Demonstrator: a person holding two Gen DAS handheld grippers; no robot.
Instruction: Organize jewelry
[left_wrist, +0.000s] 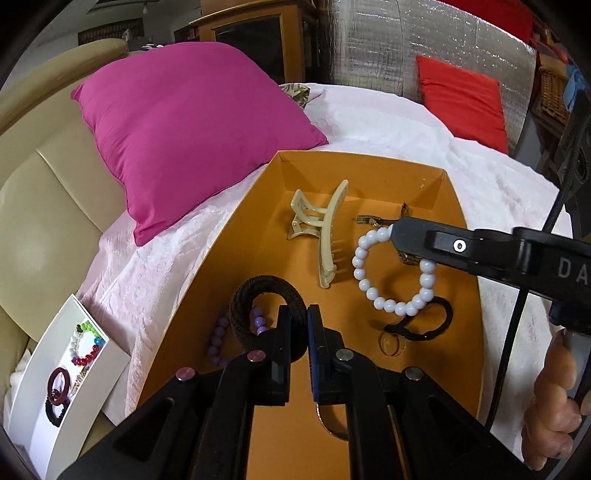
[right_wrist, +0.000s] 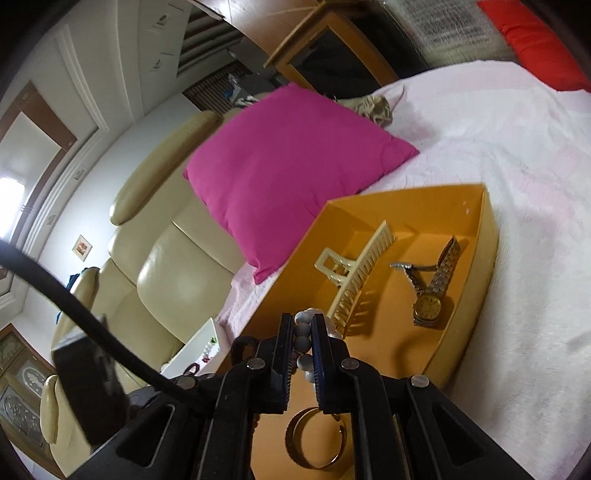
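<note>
An orange tray lies on the pink bed cover. My left gripper is shut on a thick black hair tie above the tray's near end. My right gripper is shut on a white bead bracelet, which also shows between its fingers in the right wrist view, and holds it over the tray. In the tray lie a cream claw clip, a gold watch, a purple bead bracelet, a thin black hair tie, a clear ring and a gold bangle.
A white box at the left, off the bed, holds a multicoloured bead bracelet, a maroon ring and a black tie. A magenta pillow lies behind the tray, a red pillow far right. A beige sofa stands left.
</note>
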